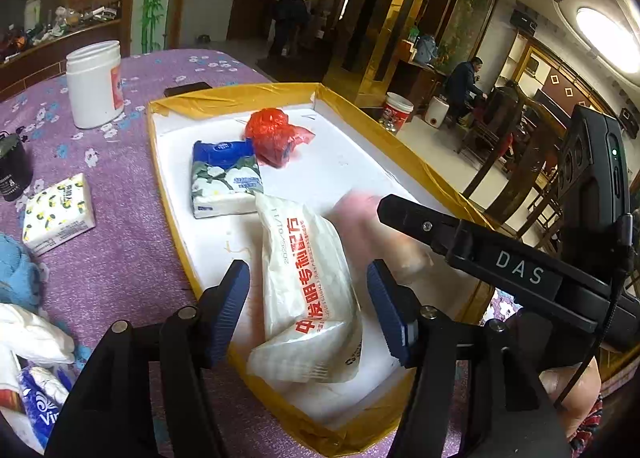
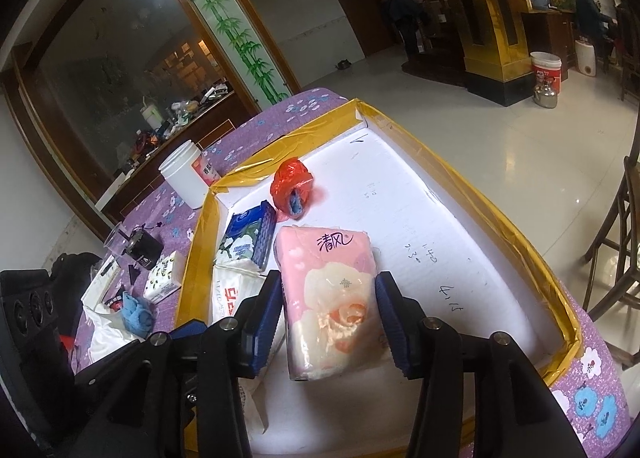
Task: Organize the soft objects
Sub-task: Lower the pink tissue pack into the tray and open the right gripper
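My left gripper (image 1: pixel 308 310) stands half open astride a white wipes pack (image 1: pixel 308 298) with red Chinese lettering, pads clear of it. My right gripper (image 2: pixel 330 310) is half open around a pink tissue pack (image 2: pixel 330 298) printed 清风, pads beside its sides, contact unclear. Both packs lie in the yellow-edged tray (image 2: pixel 420 226); at one o'clock its white floor is bare, with pen scribbles.

A pale glossy tiled floor (image 2: pixel 500 118) reflects a round ceiling light (image 1: pixel 608 38). Gold-trimmed dark pillars (image 2: pixel 488 18) stand beside a brown door (image 2: pixel 356 6). A bamboo-painted panel (image 2: pixel 236 34) borders a wood-framed glass partition (image 2: pixel 120 70), and wooden chairs (image 2: pixel 616 258) stand right
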A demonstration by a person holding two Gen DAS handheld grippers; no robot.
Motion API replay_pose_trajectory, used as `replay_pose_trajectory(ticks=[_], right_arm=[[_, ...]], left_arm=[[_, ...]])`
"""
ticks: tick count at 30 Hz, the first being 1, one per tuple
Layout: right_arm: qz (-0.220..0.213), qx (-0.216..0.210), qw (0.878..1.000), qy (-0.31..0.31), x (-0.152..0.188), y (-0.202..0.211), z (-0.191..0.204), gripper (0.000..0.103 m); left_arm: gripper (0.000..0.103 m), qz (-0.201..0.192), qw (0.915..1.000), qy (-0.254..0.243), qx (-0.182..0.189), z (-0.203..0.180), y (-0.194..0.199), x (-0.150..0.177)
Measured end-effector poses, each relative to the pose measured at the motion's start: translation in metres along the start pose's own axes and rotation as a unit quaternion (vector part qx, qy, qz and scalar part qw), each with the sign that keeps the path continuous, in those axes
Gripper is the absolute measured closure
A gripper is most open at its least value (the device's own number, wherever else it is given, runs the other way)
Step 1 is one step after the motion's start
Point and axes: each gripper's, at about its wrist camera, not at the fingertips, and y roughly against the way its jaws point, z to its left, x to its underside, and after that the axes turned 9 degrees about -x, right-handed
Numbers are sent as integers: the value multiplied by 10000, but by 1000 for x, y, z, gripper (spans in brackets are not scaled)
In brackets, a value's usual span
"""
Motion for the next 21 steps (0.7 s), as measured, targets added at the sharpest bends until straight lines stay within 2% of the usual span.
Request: replay_pose_trajectory(ticks=[3, 11, 15, 21], right_arm=[[-26, -31, 10000, -19, 0, 3, 0, 47], [-176, -154, 9997, 23, 2, 15, 10, 47], [-187, -234, 9995, 74, 3, 20, 17, 47], [-139, -346, 9991, 182, 7, 23, 30, 47]], left_arm=[[43, -13, 10000, 46, -10, 2, 2, 0], [43, -95, 9999, -56, -60, -2, 20, 3], [43, -105, 9995, -221, -216, -5, 33, 7], [43, -99, 9994, -265, -210, 6, 56, 16]])
